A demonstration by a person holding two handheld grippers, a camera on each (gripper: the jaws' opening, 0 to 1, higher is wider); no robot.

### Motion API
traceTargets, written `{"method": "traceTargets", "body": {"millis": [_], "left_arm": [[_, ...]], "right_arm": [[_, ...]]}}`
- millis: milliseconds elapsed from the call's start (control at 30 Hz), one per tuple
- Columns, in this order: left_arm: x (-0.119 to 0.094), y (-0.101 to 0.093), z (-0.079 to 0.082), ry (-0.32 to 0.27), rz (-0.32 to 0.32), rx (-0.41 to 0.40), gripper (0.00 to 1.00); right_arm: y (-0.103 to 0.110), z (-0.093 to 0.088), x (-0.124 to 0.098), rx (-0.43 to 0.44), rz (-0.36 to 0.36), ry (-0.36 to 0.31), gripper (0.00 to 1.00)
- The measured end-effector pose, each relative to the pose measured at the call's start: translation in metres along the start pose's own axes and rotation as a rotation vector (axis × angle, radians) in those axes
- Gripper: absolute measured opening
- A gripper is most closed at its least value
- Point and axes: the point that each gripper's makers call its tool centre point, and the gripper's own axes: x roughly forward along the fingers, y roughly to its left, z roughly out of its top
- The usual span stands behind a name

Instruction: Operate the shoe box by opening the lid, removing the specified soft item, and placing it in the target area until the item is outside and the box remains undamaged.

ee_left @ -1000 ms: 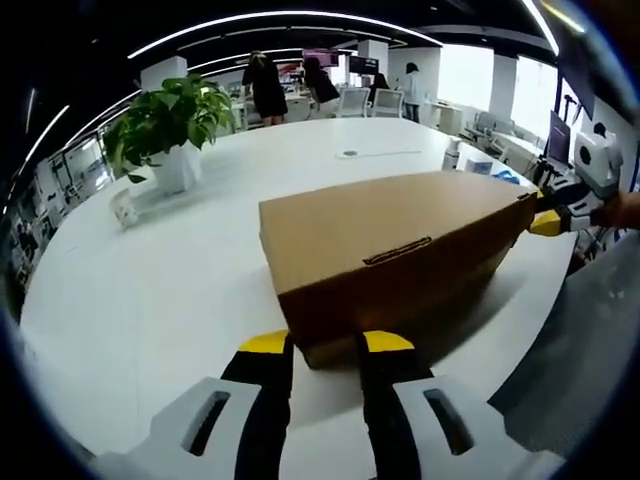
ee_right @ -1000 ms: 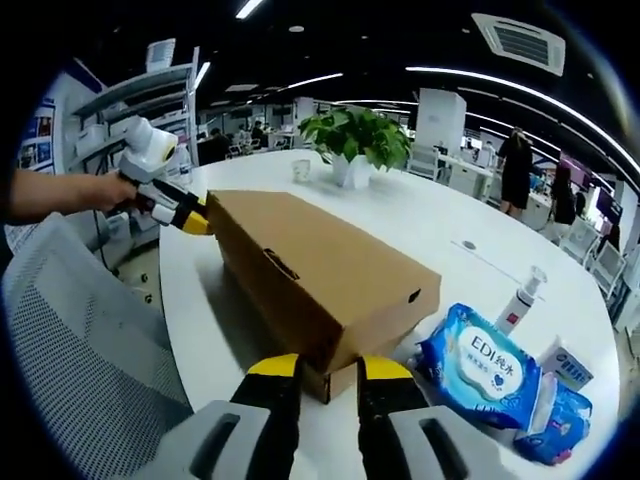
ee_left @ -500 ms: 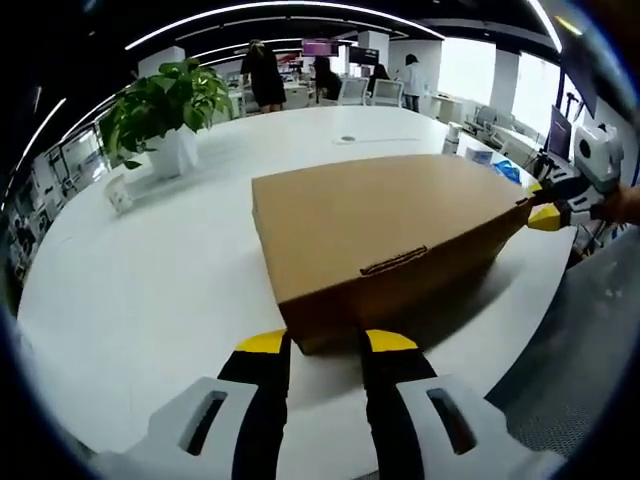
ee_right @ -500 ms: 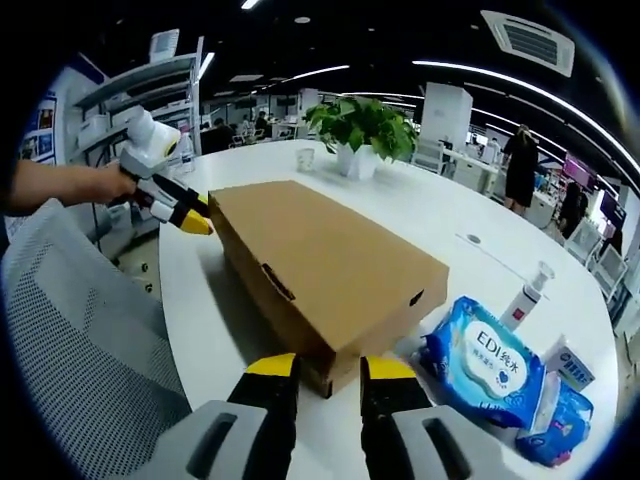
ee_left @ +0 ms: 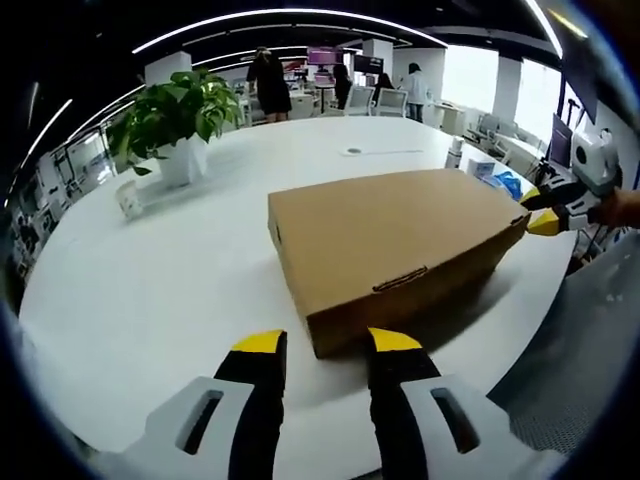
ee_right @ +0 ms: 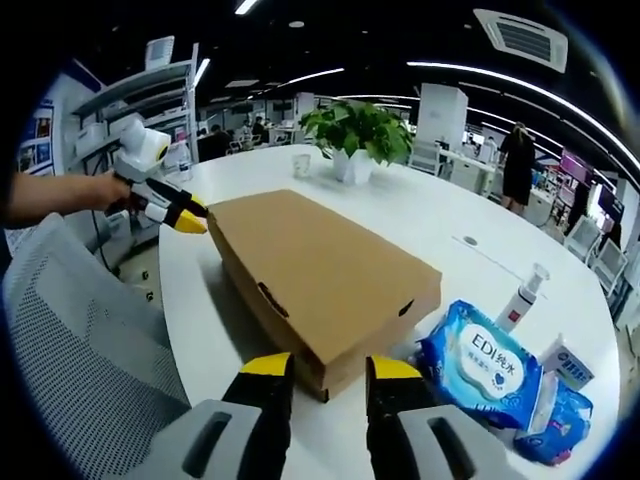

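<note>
Fingers (ee_left: 320, 345) parted, holding nothing | shoe box (ee_left: 390, 240) swung slightly (lid closed)

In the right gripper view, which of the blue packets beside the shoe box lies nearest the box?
The large blue wipes pack printed "EDI", lying right beside the shoe box; the smaller blue packet lies beyond it, farther away.

The shoe box (ee_right: 320, 280) lies lid-down-shut near one edge of the table (ee_left: 150, 290); a potted plant (ee_left: 172, 125) stands well behind it toward the far edge, a small cup (ee_right: 301, 167) beside that; wipe packs (ee_right: 487, 365) and a bottle (ee_right: 522, 296) lie just beside one short end.
</note>
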Motion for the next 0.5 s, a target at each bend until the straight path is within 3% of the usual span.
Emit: {"method": "traceTargets", "body": {"millis": [333, 500], "left_arm": [[0.009, -0.006, 0.002, -0.006, -0.044, 0.044, 0.26], [0.012, -0.007, 0.0, -0.007, -0.037, 0.053, 0.27]], "right_arm": [[0.002, 0.003, 0.007, 0.024, 0.01, -0.008, 0.26], [0.002, 0.001, 0.009, 0.032, 0.007, -0.002, 0.27]]}}
